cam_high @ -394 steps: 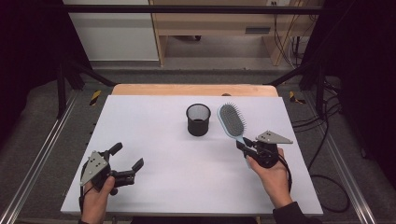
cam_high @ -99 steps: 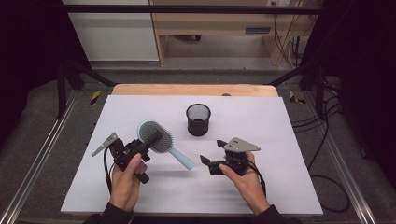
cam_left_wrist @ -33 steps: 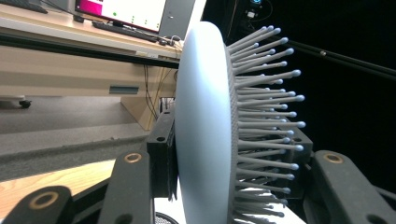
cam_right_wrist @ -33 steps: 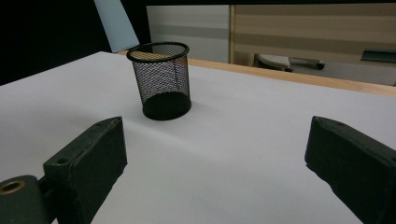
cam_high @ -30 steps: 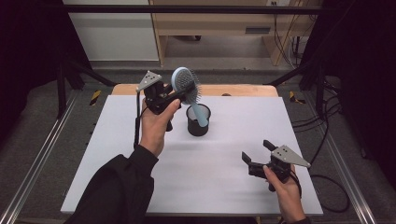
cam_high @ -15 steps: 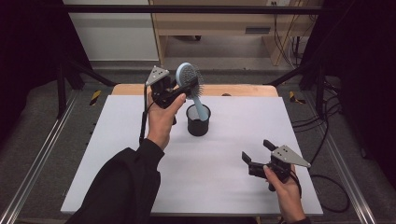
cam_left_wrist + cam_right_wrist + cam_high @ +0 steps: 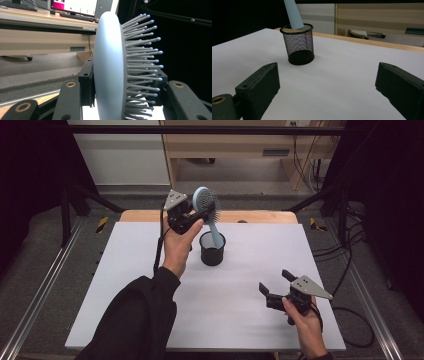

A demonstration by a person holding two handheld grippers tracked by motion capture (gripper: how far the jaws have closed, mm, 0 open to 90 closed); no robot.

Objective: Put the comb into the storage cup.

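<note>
A light blue hairbrush [image 7: 206,206] stands nearly upright with its handle [image 7: 216,236] down inside a black mesh cup [image 7: 212,249] near the table's middle back. My left gripper [image 7: 196,210] is raised above the cup's left side and shut on the brush head. In the left gripper view the brush head [image 7: 110,70] is edge-on with its bristles to the right, and a black pad presses it from each side. My right gripper [image 7: 277,284] rests low at the front right, open and holding nothing. In the right gripper view the cup [image 7: 298,45] holds the blue handle [image 7: 293,13].
The white table top [image 7: 125,285] stretches around the cup, with a wooden strip [image 7: 260,216] along its far edge. Metal rails [image 7: 40,290] run along both sides. A cable [image 7: 357,325] trails off the table's right edge. A desk with a monitor [image 7: 75,6] stands beyond.
The left hand has carried the brush right and slightly down, bringing its handle from above the cup's rim into the cup. The right gripper has stayed put.
</note>
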